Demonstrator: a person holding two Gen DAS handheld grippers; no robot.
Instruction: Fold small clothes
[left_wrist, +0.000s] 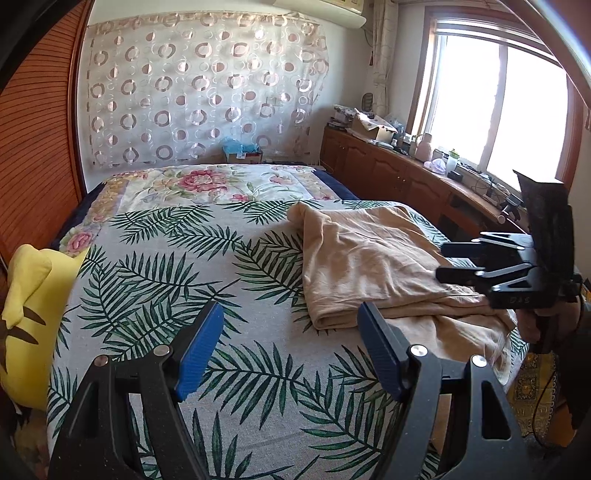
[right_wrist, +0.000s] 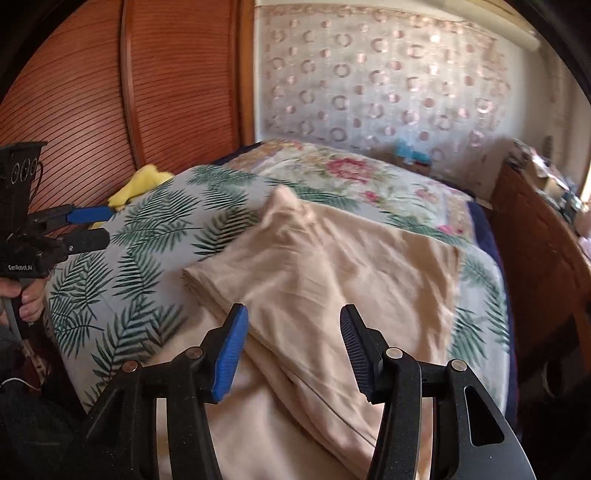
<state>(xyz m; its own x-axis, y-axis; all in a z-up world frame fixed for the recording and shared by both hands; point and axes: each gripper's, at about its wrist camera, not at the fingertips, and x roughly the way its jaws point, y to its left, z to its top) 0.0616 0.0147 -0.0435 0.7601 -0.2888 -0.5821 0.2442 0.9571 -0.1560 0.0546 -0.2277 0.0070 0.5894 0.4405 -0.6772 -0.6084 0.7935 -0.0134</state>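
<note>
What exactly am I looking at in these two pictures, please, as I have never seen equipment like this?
A person holds a hand-operated gripper in each hand, with a wide-angle camera on each looking forward past its jaws. One picture is from the left gripper, the other from the right gripper. Each also shows in the other's view, at the edge, with a hand on its grip. Both hang above a bed with a leaf-print cover. A beige garment, partly folded, lies on it, and a yellow cushion sits at the side. Both jaws stand open; nothing is held.
</note>
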